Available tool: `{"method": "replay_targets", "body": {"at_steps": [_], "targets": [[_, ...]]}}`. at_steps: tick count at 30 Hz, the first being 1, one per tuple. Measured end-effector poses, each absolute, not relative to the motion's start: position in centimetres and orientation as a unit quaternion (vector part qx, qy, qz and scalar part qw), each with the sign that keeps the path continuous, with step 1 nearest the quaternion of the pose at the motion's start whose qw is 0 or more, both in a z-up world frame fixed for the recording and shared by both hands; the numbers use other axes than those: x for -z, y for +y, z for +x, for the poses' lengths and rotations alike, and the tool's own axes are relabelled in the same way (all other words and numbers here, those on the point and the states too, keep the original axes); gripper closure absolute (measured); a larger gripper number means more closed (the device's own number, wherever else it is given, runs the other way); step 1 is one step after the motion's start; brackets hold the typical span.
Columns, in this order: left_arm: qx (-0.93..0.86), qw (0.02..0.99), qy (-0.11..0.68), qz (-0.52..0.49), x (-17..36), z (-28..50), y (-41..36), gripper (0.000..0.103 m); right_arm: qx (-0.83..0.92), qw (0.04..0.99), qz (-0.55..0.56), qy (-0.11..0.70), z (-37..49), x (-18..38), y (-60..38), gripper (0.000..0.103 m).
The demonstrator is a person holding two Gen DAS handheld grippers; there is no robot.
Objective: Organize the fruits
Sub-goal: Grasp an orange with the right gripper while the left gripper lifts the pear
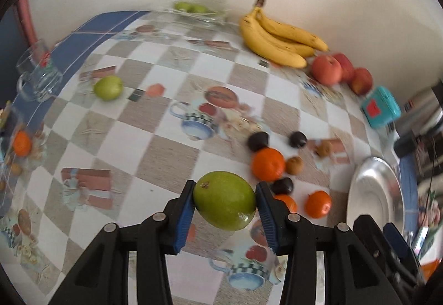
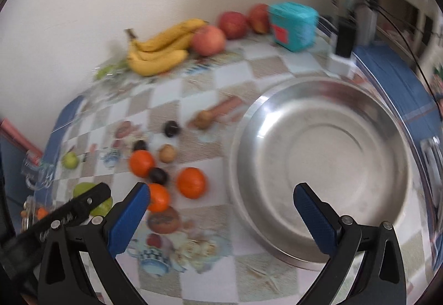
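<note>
The checkered table (image 2: 210, 288) carries bananas (image 1: 277, 36), apples (image 1: 326, 69), oranges (image 1: 267, 163) and a steel bowl (image 2: 321, 163).

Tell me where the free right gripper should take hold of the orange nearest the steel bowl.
Grip the orange across its widest middle, coming from above. It is round and squat, so the sides give flat contact. A dark plum and another orange sit close on its left, so set the open jaws of the right gripper front to back.

The right hand-held gripper (image 2: 221, 210) hangs wide open above the checked worktop (image 2: 199, 100), its right finger over the rim of an empty steel bowl (image 2: 321, 166), with tangerines (image 2: 191, 183), dark plums (image 2: 171, 128) and bananas (image 2: 157, 53) lying beyond to the left.
</note>
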State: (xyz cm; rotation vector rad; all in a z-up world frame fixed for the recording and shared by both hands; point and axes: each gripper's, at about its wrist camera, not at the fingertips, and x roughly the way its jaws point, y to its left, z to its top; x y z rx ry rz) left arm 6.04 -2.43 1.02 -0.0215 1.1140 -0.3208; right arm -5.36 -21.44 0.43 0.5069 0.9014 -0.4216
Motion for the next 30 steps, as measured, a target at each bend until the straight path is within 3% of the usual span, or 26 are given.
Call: {"method": "replay_targets", "body": {"at_steps": [10, 15, 30], "targets": [[0.153, 0.824, 0.544, -0.033, -1.3, 7.0, -3.2, 0.056, 0.174, 0.875, 0.171, 0.419, -3.4, -0.9, -19.3, 0.0], [0.156, 0.817, 0.554, -0.047, -1.0, 7.9, -3.7, 0.056, 0.157, 0.874, 0.193, 0.418, -2.6, -0.9, -19.3, 0.005], [0.142, 0.798, 0.583, -0.058, 1.4, 10.4, -4.4, 0.056, 0.14, 0.834, 0.2, 0.494, 0.1, 3.4, -19.9, 0.061]]}}
